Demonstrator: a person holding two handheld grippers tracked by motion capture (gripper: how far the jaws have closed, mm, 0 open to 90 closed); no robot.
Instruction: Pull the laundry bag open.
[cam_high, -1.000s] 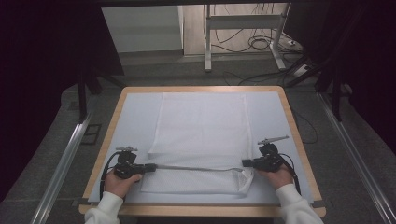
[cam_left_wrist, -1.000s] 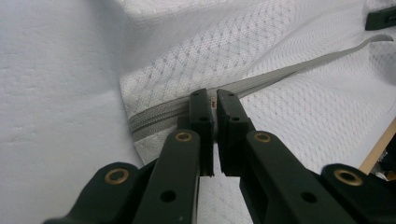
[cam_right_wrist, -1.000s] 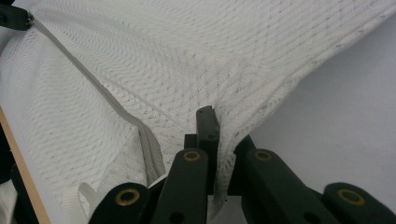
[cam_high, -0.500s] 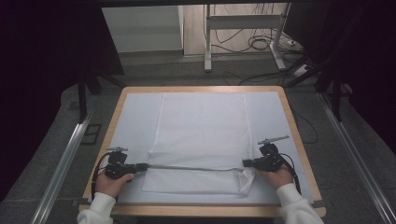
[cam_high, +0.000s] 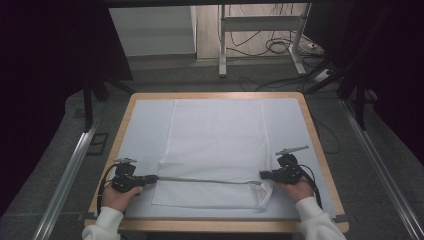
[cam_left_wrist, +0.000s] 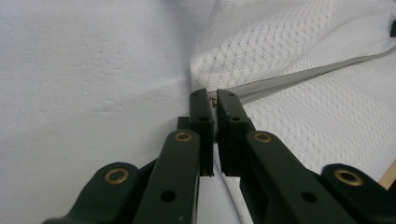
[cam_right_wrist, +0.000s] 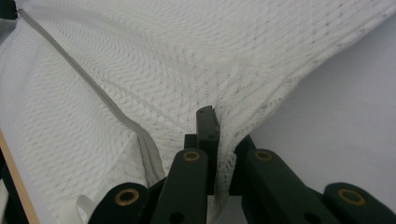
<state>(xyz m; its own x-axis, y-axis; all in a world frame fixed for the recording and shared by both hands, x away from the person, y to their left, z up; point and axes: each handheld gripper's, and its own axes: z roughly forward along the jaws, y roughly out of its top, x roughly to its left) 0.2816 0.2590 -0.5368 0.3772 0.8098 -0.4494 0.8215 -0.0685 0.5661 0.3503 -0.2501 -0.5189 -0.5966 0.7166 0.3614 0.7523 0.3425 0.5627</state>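
A white mesh bag (cam_high: 215, 150) lies flat on the counter (cam_high: 140, 120), its grey zipper (cam_high: 205, 180) stretched taut between both tongs. Right tongs (cam_high: 262, 175) are clamped on the bag's corner mesh; left tongs (cam_high: 152, 177) pinch the zipper's end.

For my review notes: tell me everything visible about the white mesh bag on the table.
The mesh bag is white netted fabric with a grey zipper across its near end. It lies mostly flat on the white-covered table, lengthwise away from the person. The left gripper pinches the zipper's end; the right gripper clamps the mesh at the opposite edge, lifting and bunching that corner.
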